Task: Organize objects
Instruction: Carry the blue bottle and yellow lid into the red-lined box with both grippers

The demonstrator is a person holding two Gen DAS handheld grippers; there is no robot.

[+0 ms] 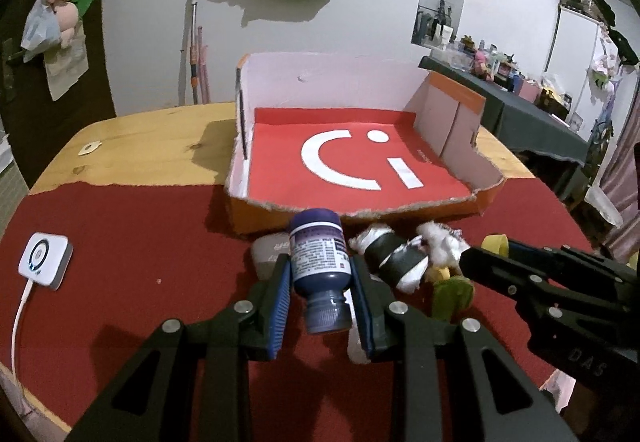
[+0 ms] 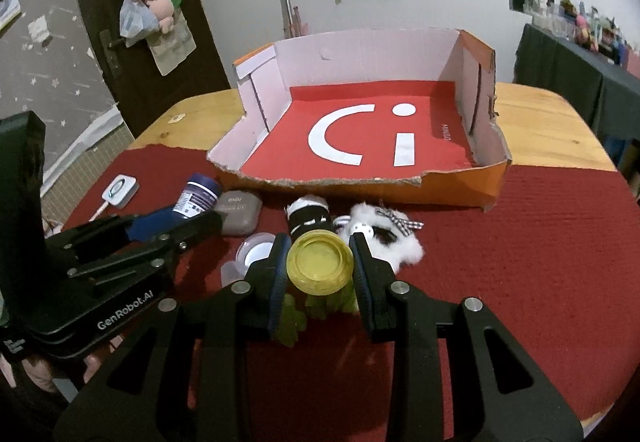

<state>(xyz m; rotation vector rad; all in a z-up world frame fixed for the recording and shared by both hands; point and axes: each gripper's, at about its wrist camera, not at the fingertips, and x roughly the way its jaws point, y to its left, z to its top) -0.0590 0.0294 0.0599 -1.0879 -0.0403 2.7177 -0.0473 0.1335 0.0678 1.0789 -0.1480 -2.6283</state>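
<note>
My left gripper (image 1: 320, 274) is shut on a dark blue bottle (image 1: 319, 262) with a white label, held just above the red mat; the bottle also shows in the right wrist view (image 2: 198, 199). My right gripper (image 2: 320, 262) is shut on a yellow jar (image 2: 320, 262), its open mouth facing the camera. An open cardboard box (image 1: 486, 194) with a red floor and a white logo stands just beyond both; it also shows in the right wrist view (image 2: 464, 190). A black-and-white roll (image 1: 394, 256), a white fluffy toy (image 2: 384, 238) and a green plush (image 1: 452, 294) lie in front of the box.
A grey case (image 2: 238, 212) and a clear lid (image 2: 256, 248) lie on the red mat (image 1: 120, 302). A white charger puck (image 1: 44, 260) with a cable sits at the left. The wooden table (image 1: 140, 146) ends near a wall. A cluttered dark table (image 1: 532, 114) stands at the right.
</note>
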